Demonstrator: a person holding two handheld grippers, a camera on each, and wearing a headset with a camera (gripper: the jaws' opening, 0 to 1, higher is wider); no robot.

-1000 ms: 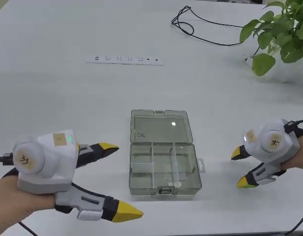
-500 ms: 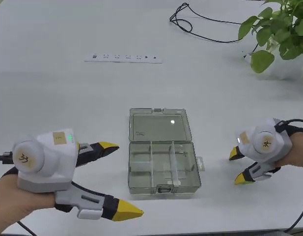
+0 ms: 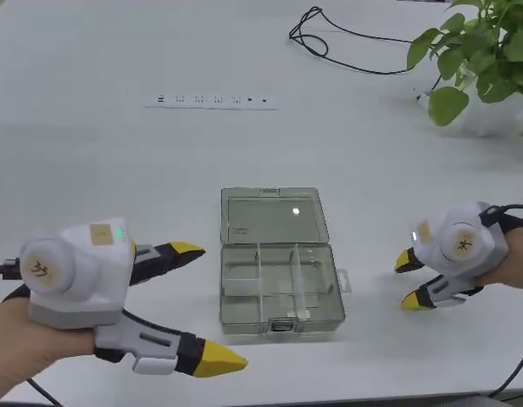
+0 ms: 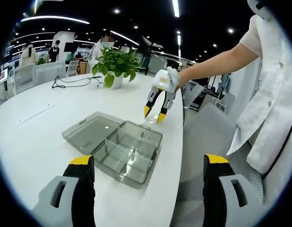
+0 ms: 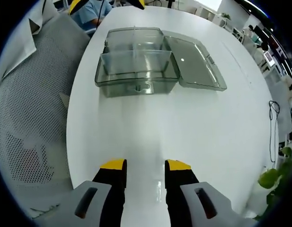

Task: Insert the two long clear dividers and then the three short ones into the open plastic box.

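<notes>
The open clear plastic box (image 3: 282, 284) lies in the middle of the white table, its lid (image 3: 274, 216) folded flat on the far side. Clear dividers (image 3: 297, 280) stand upright inside it and split it into several compartments. My left gripper (image 3: 206, 307) hovers to the box's left, open wide, with nothing between its fingers. In the left gripper view the box (image 4: 122, 149) lies just beyond my left gripper (image 4: 148, 163). My right gripper (image 3: 409, 281) is off to the box's right, open and holding nothing. The right gripper view has the box (image 5: 136, 66) well ahead of my right gripper (image 5: 145, 164).
A white power strip (image 3: 212, 101) lies at the back. A black cable (image 3: 346, 42) and a potted plant (image 3: 477, 51) sit at the far right. The table's front edge runs just below the grippers. People stand in the background of the left gripper view.
The right gripper's jaws look slightly closer together and it has shifted a little. The left gripper and the box stay put; the head camera has tilted slightly.
</notes>
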